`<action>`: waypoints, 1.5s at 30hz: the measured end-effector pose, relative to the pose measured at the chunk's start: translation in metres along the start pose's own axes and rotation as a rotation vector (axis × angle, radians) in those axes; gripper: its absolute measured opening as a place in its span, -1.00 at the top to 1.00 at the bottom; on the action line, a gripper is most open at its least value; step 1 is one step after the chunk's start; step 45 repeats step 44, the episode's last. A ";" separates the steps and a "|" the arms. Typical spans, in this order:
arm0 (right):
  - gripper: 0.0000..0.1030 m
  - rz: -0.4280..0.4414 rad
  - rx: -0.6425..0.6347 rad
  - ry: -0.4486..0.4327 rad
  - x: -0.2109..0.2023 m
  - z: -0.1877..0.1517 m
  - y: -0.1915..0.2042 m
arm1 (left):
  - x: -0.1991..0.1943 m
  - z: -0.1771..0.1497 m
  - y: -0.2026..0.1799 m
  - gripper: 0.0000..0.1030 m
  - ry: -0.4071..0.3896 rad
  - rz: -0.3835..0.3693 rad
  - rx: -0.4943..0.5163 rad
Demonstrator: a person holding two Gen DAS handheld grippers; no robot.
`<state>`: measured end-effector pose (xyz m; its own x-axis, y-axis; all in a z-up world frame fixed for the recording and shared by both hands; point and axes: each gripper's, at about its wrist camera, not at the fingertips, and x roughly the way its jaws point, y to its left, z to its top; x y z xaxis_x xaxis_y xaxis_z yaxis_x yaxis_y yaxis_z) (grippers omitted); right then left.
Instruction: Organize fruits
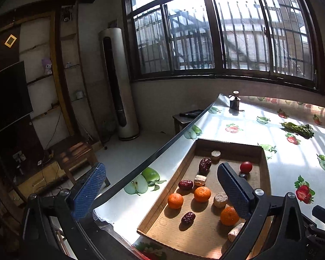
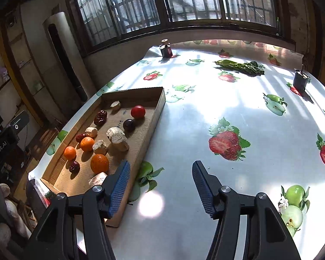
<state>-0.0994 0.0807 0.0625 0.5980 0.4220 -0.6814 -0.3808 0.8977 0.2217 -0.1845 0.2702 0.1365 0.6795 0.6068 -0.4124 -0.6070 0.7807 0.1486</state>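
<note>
A shallow cardboard tray point(image 1: 185, 162) point(image 2: 157, 106) lies at the table's left edge. It holds three oranges point(image 1: 202, 194) point(image 2: 99, 163), several dark red dates point(image 1: 204, 165) point(image 2: 100, 117), a red tomato point(image 1: 246, 167) point(image 2: 138, 111), a dark plum point(image 2: 129, 124) and several pale beige chunks point(image 1: 220, 199) point(image 2: 119, 142). My left gripper point(image 1: 160, 191) is open and empty, above the tray's left rim. My right gripper point(image 2: 160, 191) is open and empty over the tablecloth, just right of the tray's near corner.
The table point(image 2: 238, 112) has a fruit-print cloth. A bunch of green leafy vegetables point(image 2: 240, 66) point(image 1: 298, 127) lies at the far side. A small dark jar point(image 2: 166, 48) point(image 1: 234, 101) stands far left, a dark holder point(image 2: 300, 80) far right. The table's left edge point(image 1: 162, 151) drops to the floor.
</note>
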 end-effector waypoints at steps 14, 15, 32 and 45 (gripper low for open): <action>-0.45 -0.025 0.010 -0.033 -0.014 -0.019 -0.016 | -0.015 -0.011 -0.037 -1.00 0.020 -0.061 0.052; -0.45 -0.025 0.009 -0.032 -0.013 -0.020 -0.016 | -0.018 -0.012 -0.038 -1.00 0.011 -0.061 0.049; -0.49 -0.019 -0.142 -0.031 -0.002 -0.030 0.024 | -0.010 -0.023 -0.009 -1.00 0.054 -0.135 -0.141; -0.55 0.000 -0.203 -0.042 -0.004 -0.032 0.045 | -0.011 -0.028 -0.008 -0.99 0.045 -0.119 -0.124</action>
